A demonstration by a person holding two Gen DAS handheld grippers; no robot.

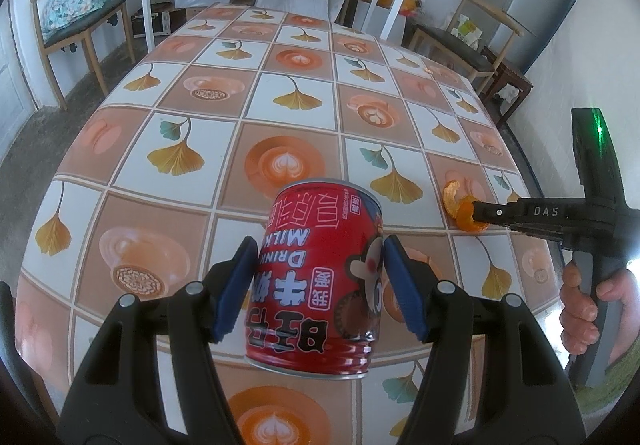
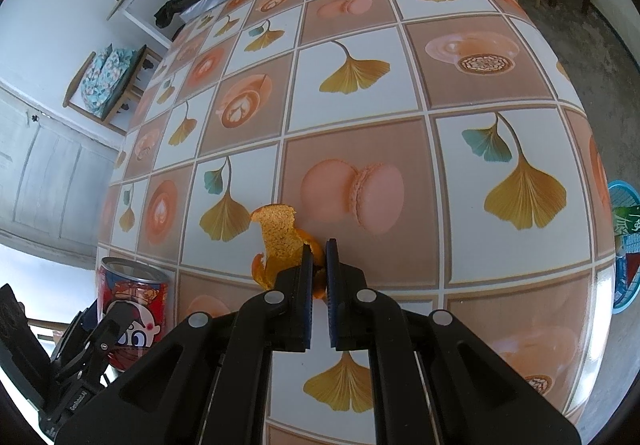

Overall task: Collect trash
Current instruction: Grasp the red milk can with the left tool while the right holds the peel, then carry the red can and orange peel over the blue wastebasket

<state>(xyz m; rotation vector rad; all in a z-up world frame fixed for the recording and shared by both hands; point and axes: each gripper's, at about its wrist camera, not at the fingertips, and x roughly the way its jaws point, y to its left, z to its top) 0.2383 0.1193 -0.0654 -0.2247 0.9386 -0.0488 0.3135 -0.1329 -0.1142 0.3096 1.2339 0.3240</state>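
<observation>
- The left gripper [image 1: 320,277] clamps a red milk can [image 1: 320,277] between its two blue pads [image 1: 236,285], one pressed on each side of the can's body.
- The can sits tilted in that grip, its open rim pointing away from the camera and its base nearest the lens; its printed lettering reads upside down in the left wrist view.
- Whether the can's base touches the tablecloth [image 1: 280,93] cannot be told.
- The right gripper [image 2: 319,245] has its fingers drawn almost together, pinching a curl of orange peel [image 2: 280,237] at its lower right edge.
- Most of the peel stands up to the left of and beyond the fingertips, with its pale inner side facing the camera; its lower edge is at the cloth.
- In the left wrist view the same peel lies near the table's right edge, at the tip of the right gripper, with a hand [image 1: 580,309] wrapped around the grey handle.
- In the right wrist view the can appears at the lower left, well apart from the peel.
- A blue basket [image 2: 624,249] shows past the table's right edge.
</observation>
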